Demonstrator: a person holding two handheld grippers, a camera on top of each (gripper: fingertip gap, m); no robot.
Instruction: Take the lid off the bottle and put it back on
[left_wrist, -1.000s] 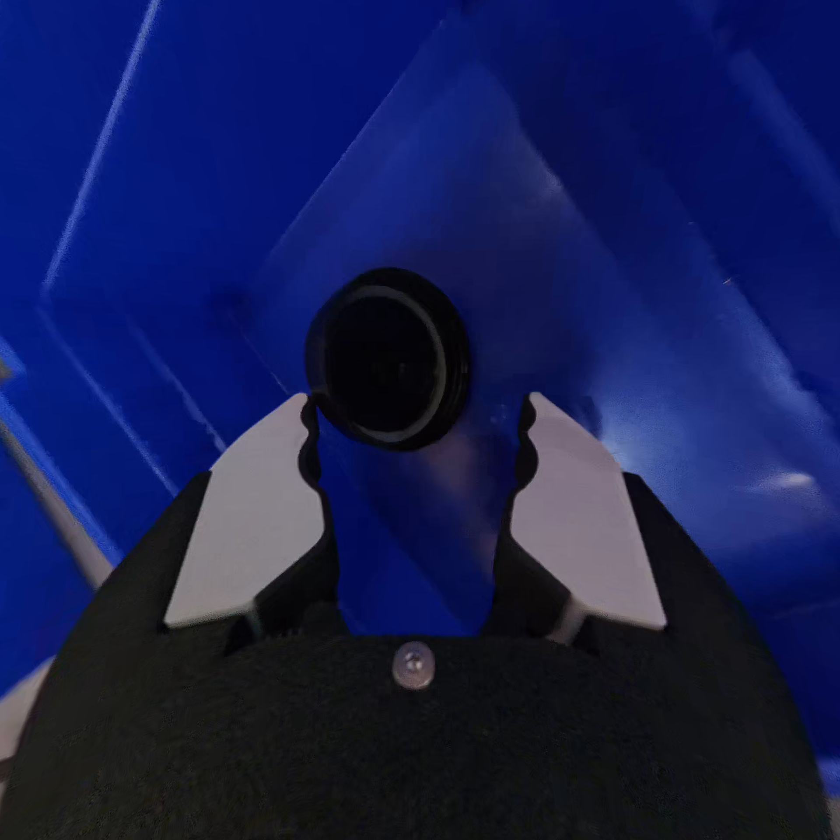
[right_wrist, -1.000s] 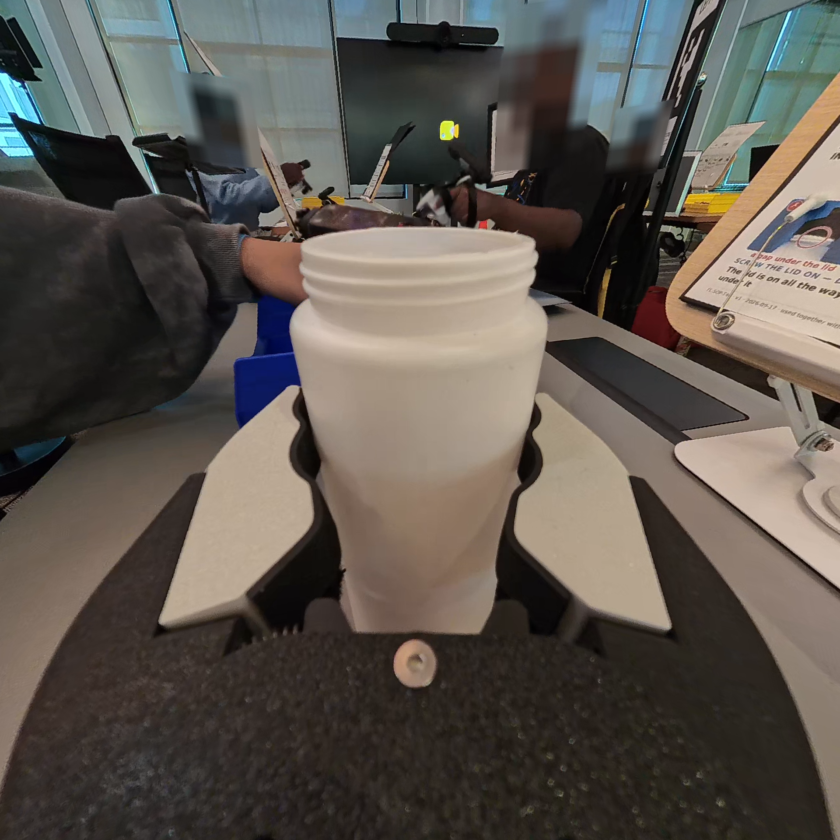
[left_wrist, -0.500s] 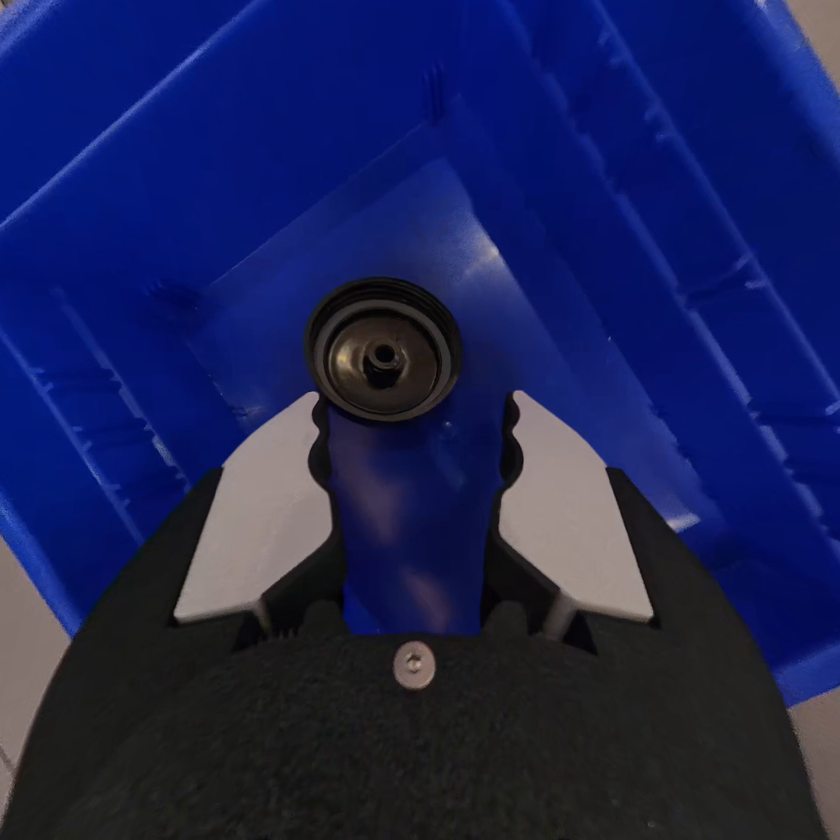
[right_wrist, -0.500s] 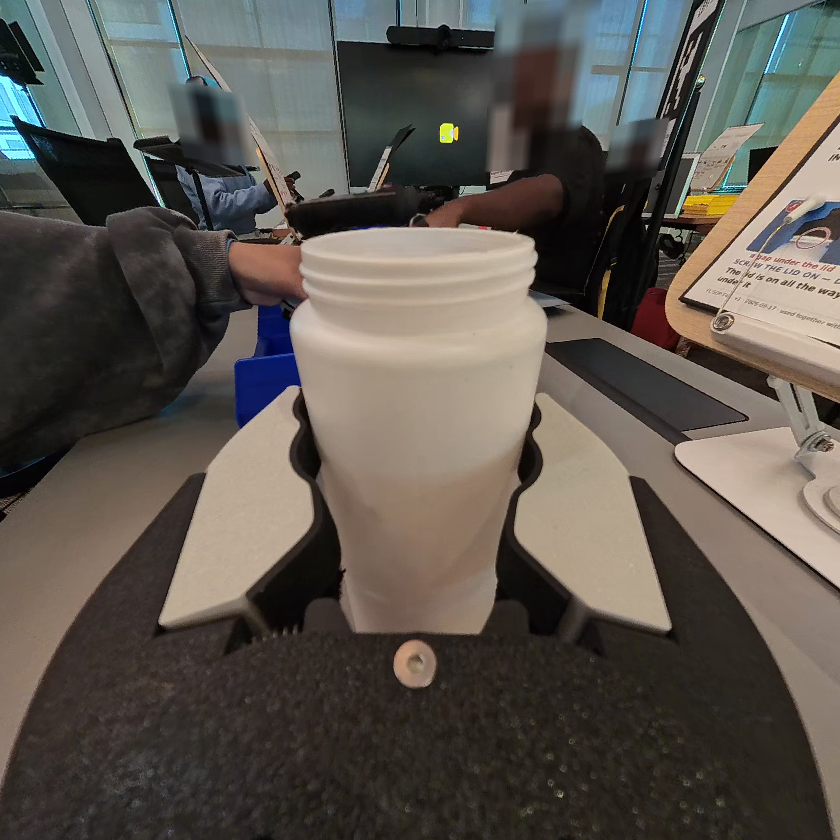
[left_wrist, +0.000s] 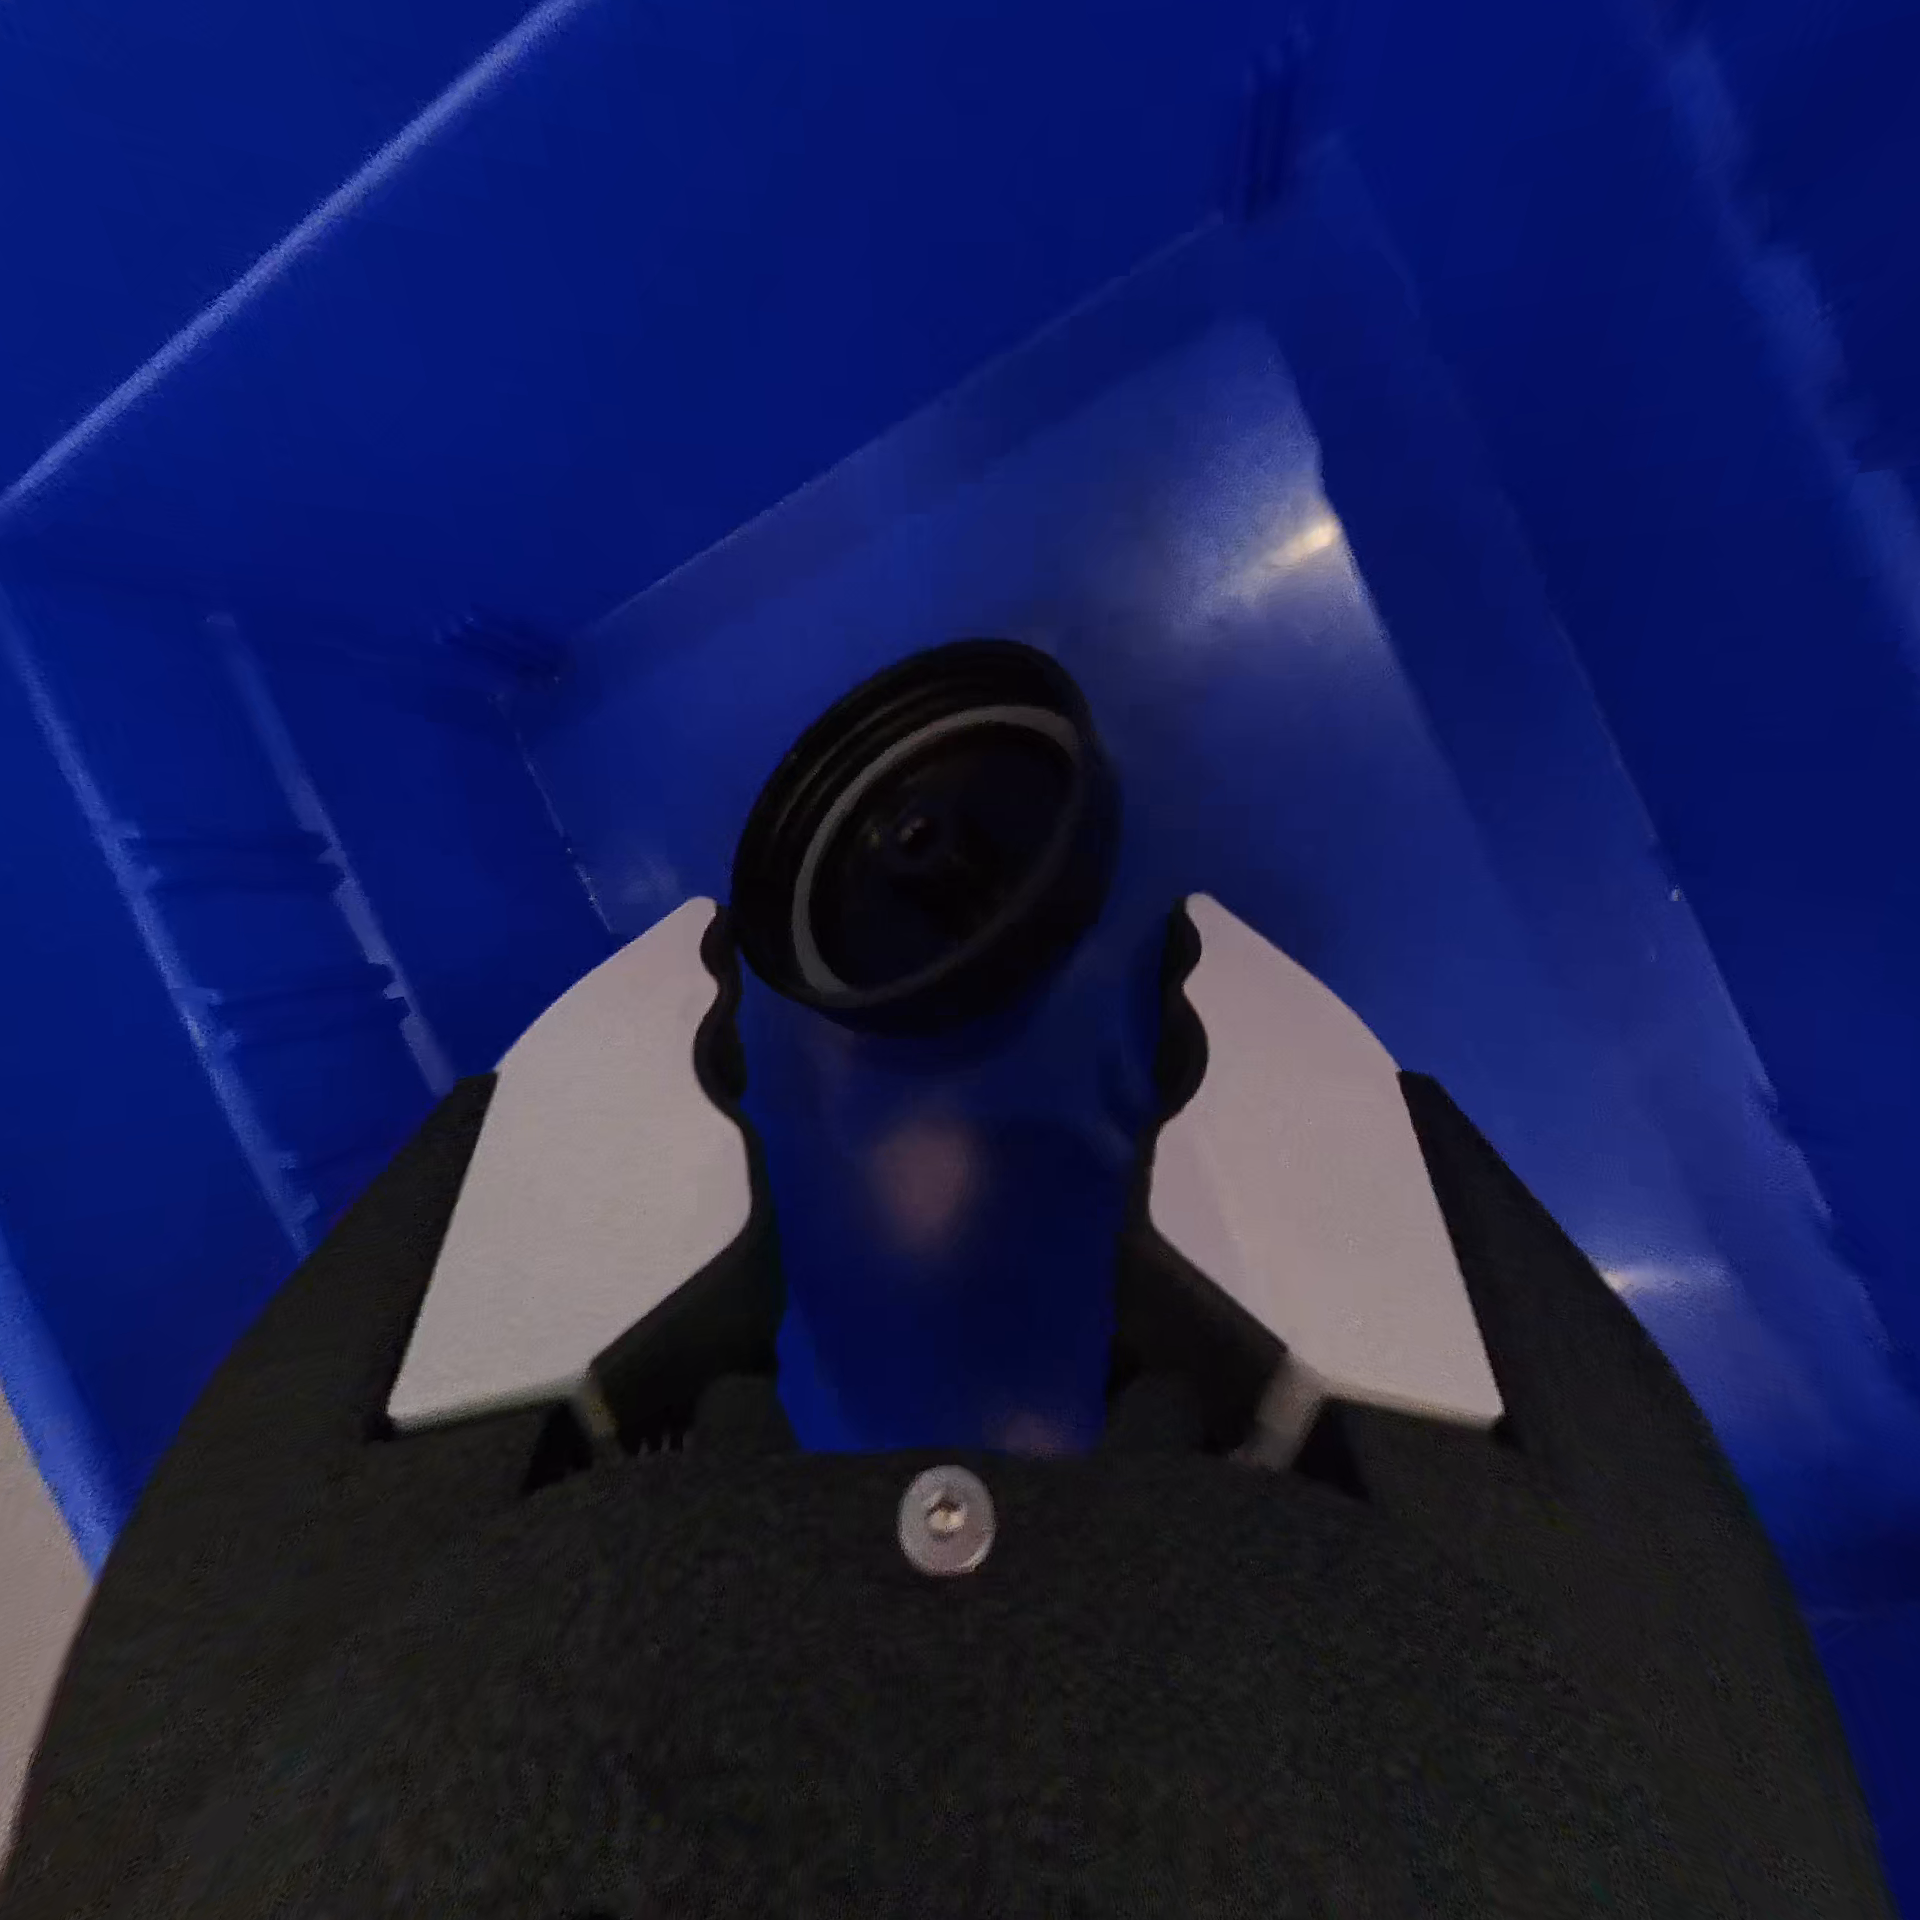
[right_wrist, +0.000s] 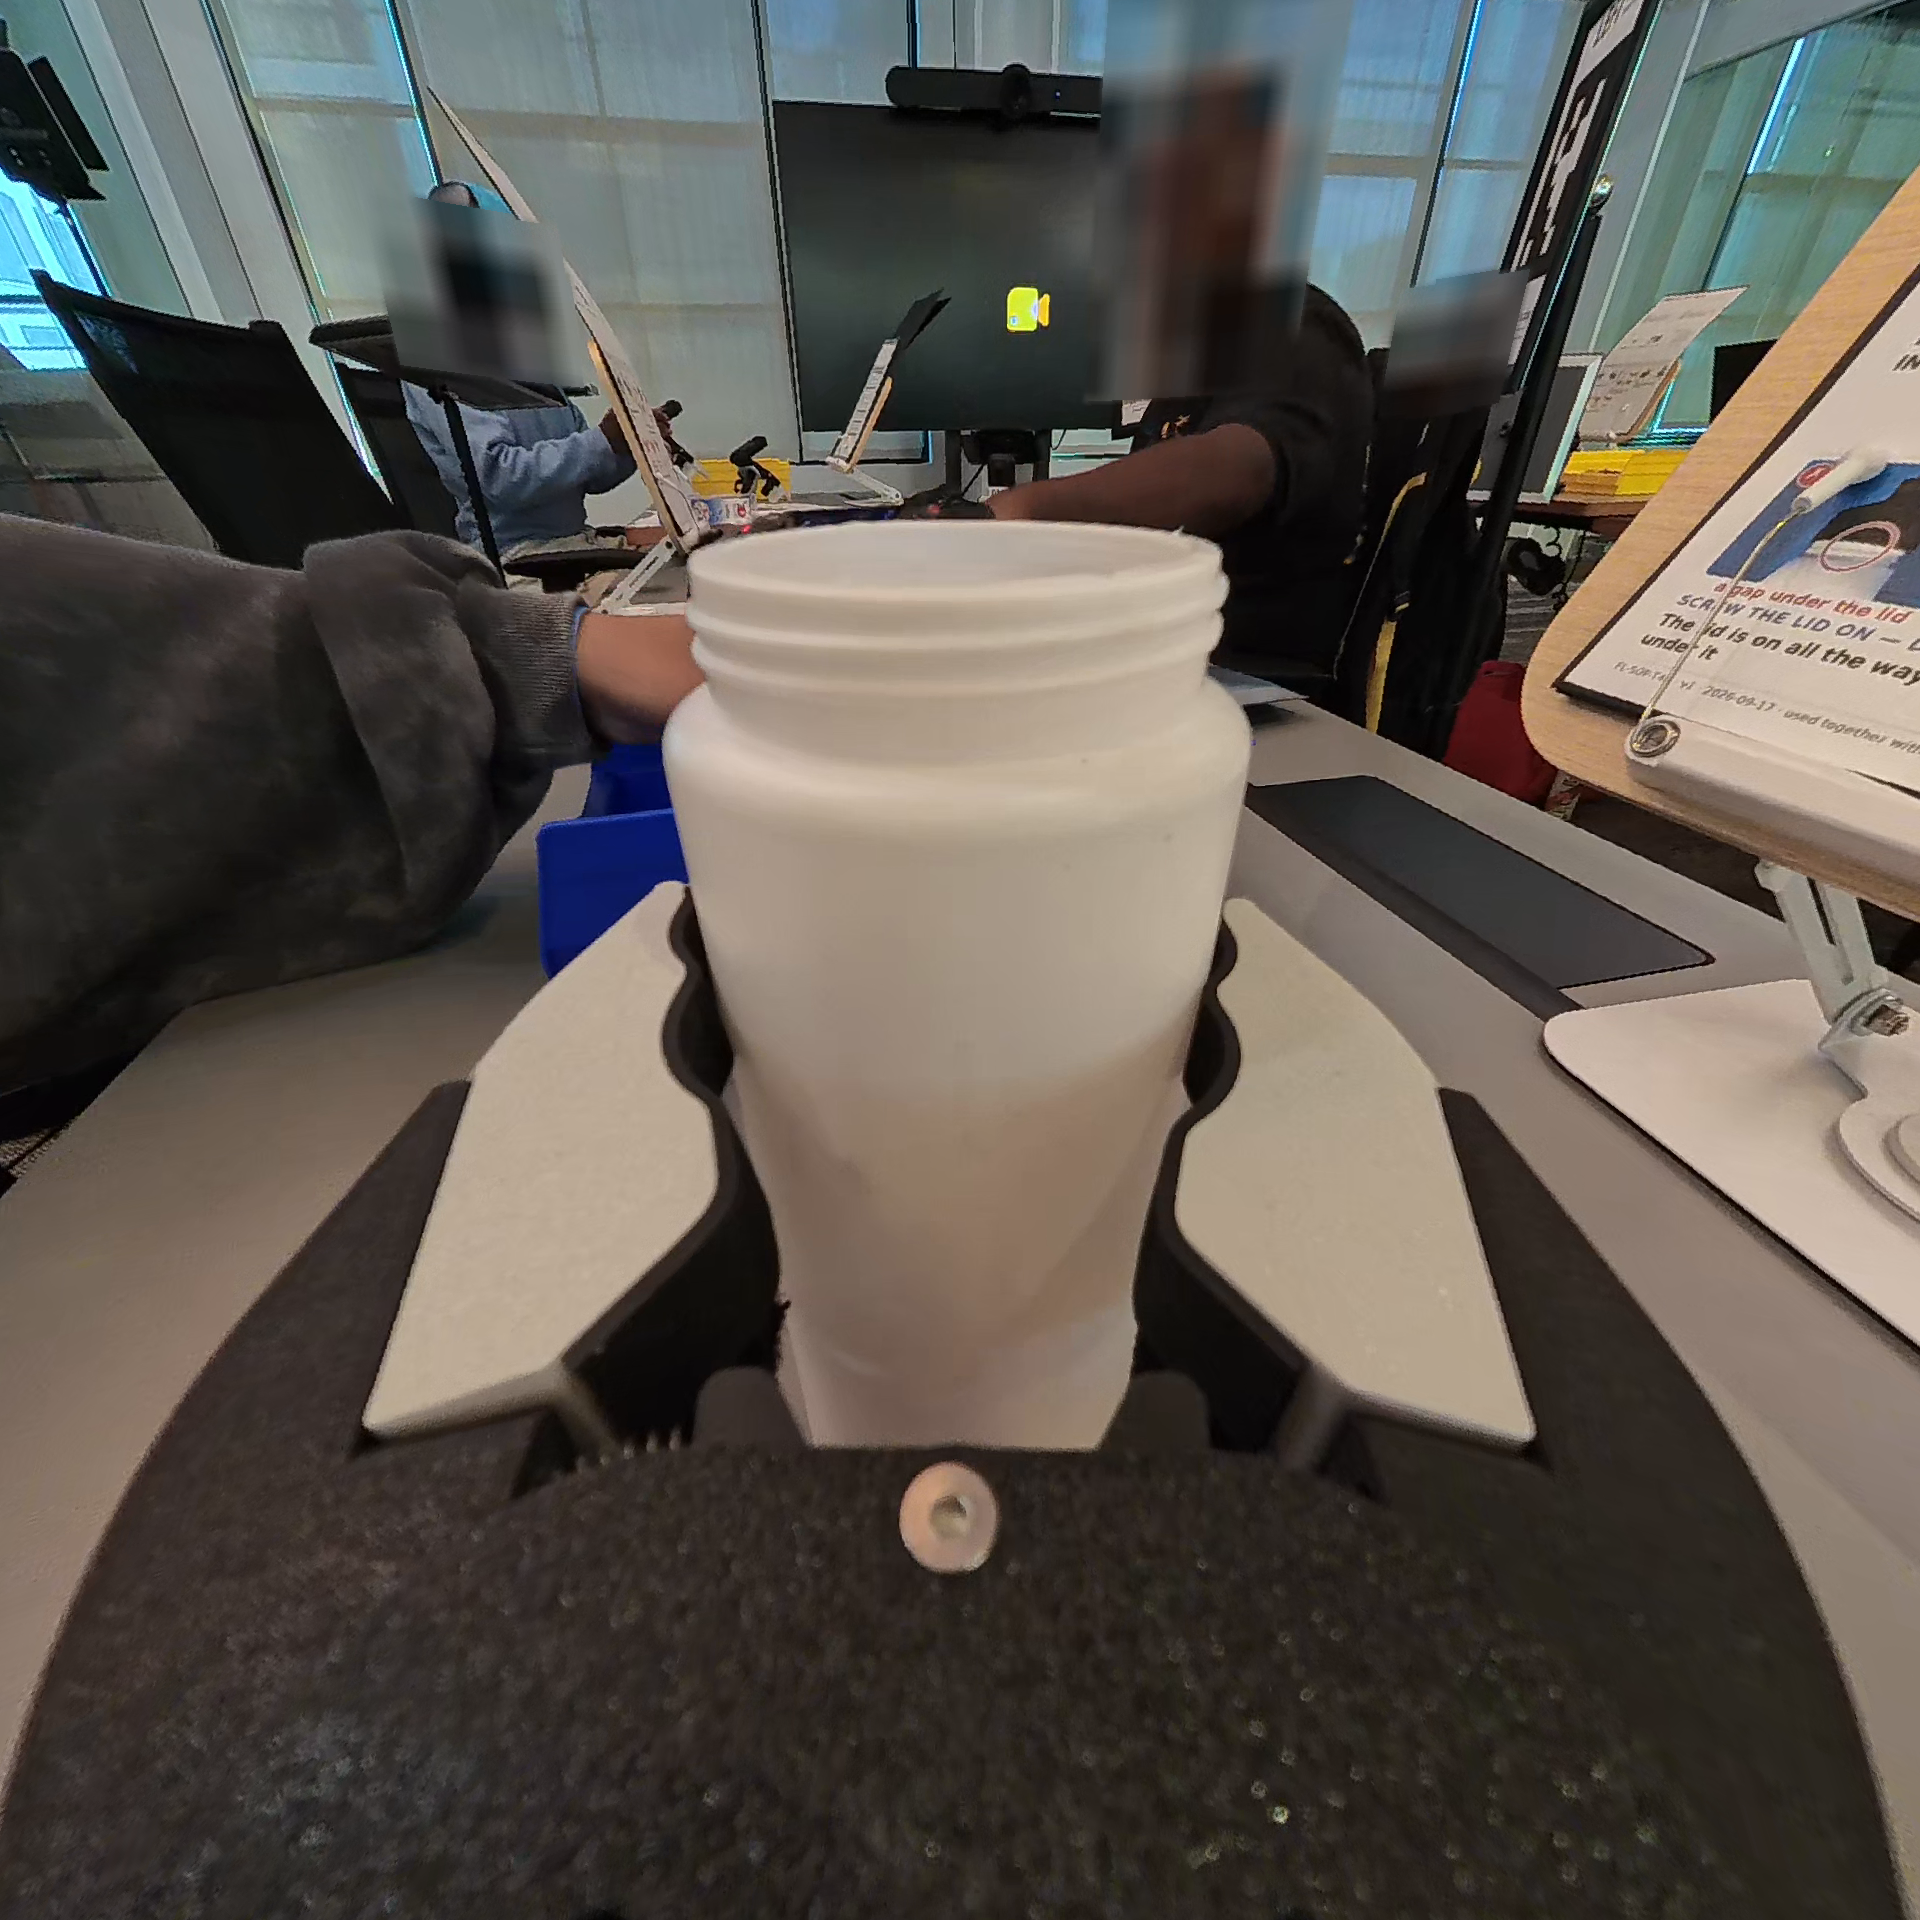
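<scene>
Left wrist view: left gripper (left_wrist: 951, 914) spread wide, empty, above round black plastic screw lid (left_wrist: 925, 836) lying threads-up at frame centre inside blue plastic bin (left_wrist: 520, 343); likely light, stiff, best pinched across its rim. Right wrist view: right gripper (right_wrist: 956, 935) clamped on white plastic wide-mouth bottle (right_wrist: 956, 831), upright at centre, uncapped, probably light and smooth-walled.

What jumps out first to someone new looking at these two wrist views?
In the right wrist view, the white bottle fills the middle, upright and uncapped, clamped by the right gripper. In the left wrist view, everything is the blue bin, with the black lid lying inside it, hollow side up, just ahead of the open left gripper. A grey sleeve reaches toward that bin.
</scene>
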